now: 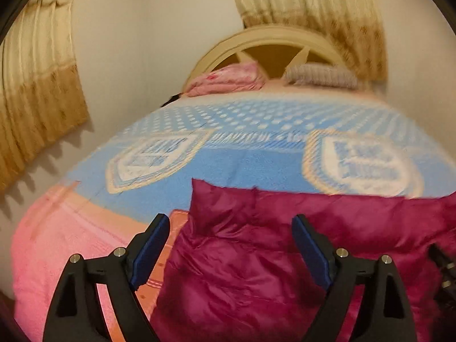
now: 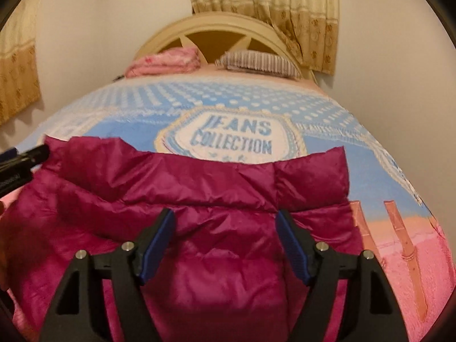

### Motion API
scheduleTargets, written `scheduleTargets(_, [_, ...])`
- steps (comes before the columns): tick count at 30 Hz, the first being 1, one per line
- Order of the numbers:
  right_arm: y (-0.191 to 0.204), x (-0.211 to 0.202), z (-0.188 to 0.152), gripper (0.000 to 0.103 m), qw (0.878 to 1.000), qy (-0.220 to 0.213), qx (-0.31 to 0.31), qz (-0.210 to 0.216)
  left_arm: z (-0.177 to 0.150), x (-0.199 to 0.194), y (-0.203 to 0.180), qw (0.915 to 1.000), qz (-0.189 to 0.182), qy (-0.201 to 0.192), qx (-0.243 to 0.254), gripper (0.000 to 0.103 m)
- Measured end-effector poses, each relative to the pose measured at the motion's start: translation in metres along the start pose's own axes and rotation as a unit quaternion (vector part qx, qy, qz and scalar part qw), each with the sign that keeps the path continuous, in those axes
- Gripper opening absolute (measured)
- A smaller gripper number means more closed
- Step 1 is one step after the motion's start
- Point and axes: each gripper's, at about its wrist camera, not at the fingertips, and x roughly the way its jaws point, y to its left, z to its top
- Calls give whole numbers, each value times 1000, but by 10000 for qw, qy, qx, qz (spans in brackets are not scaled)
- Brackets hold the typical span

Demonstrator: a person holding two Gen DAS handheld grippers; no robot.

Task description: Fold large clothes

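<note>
A magenta puffer jacket (image 2: 205, 199) lies spread on the bed (image 2: 413, 256), at the foot end, well apart from the headboard (image 2: 211, 28) and the two pillows beneath it. It rests partly on the blue blanket (image 2: 256, 105), with its far edge just overlapping the "JEANS COLLECTION" badge (image 2: 233, 139), and partly on the pink cover toward the foot.

The left claw (image 1: 230, 245) hangs over the jacket's left edge, jaws wide apart and holding nothing; one finger sits above the pink cover, the other above the jacket. The right claw (image 2: 225, 242) hovers above the middle of the jacket, also wide open and empty. Whether either finger touches the fabric cannot be told. In the right wrist view, the left claw shows as a dark shape at the jacket's far left corner.

The jacket looks light, soft and puffy, with a shiny, crinkled shell that is probably slippery. It should spring back rather than hold a crease, so a fold will likely need pressing down. The padded panels are thick; a pinch at the middle would probably slide off or catch only the top layer. Better grips look to be the edges and corners, such as the raised far-right corner (image 2: 333, 168) and the far-left corner (image 1: 199, 188), where the fingers can close over a seam.
</note>
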Motion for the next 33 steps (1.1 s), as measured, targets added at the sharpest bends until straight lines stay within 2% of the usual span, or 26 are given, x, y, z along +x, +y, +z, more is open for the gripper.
scheduleTargets(2, [-6,20,-3,76,9997,178,86,-137,-4,21,-3,9996,39,275,-25,87])
scheduleTargets(6, [-18,39,-14,76,9988,336,314,-191,-16,47,-7,9982,5,587,-96,87])
scheduleTargets(11, [-25,44,-20,77,9981,352,472,-152,-23,60,-16,9981,-41,618,-29,88])
scheduleTargets(16, [-28,49,-23,77,9972,423,610,-83,-26,67,-15,9971,-120,745,-124,93])
scheduleTargets(33, [-26,62,-27,79,9950,776,600,-208,-30,86,-25,9933,1,1153,94,100])
